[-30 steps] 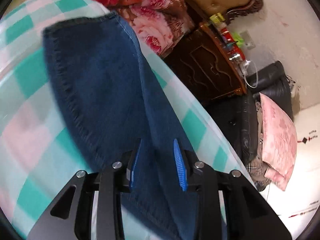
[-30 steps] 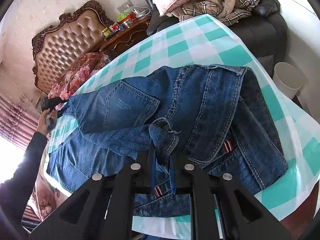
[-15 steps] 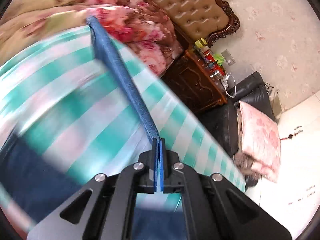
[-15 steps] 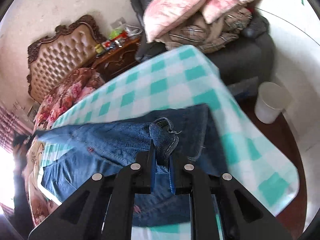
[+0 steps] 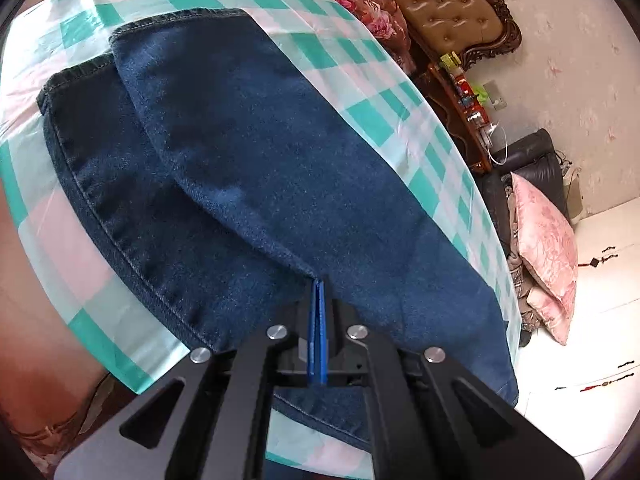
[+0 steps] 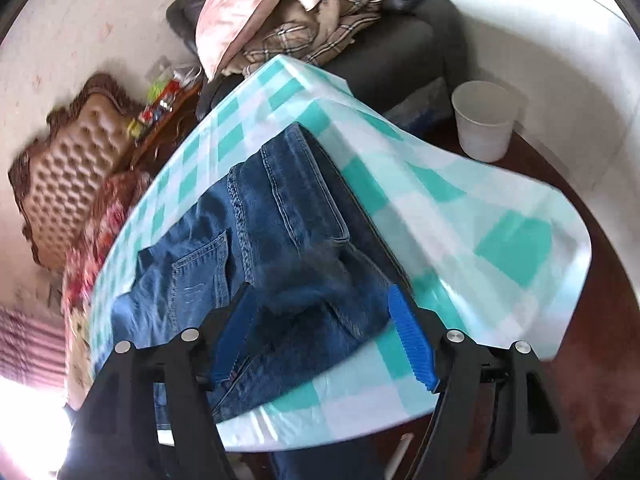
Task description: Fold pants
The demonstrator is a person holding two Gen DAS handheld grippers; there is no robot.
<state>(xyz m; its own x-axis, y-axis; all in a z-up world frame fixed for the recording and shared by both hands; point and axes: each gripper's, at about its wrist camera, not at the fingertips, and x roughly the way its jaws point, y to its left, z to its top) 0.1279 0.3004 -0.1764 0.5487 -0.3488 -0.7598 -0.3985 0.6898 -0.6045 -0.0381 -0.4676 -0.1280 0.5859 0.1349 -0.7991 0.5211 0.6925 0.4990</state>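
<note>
Dark blue jeans (image 5: 248, 168) lie on a teal, pink and white checked tablecloth (image 5: 360, 116). In the left wrist view one leg lies on top of the other, hems at the far left. My left gripper (image 5: 318, 292) is shut on a pinch of the upper leg's edge. In the right wrist view the waist and back pocket of the jeans (image 6: 256, 240) lie folded lengthwise near the table's corner. My right gripper (image 6: 320, 312) is open just above the waist, holding nothing.
A tufted brown headboard (image 5: 444, 4) and a dark wooden nightstand (image 5: 460, 108) stand beyond the table. A black sofa with pink pillows (image 6: 248, 12) and plaid cloth is behind. A white bin (image 6: 484, 120) stands on the floor right of the table corner.
My right gripper has let go of the waist and opened. My left gripper, closed on the leg edge, has brought that leg down over the other one.
</note>
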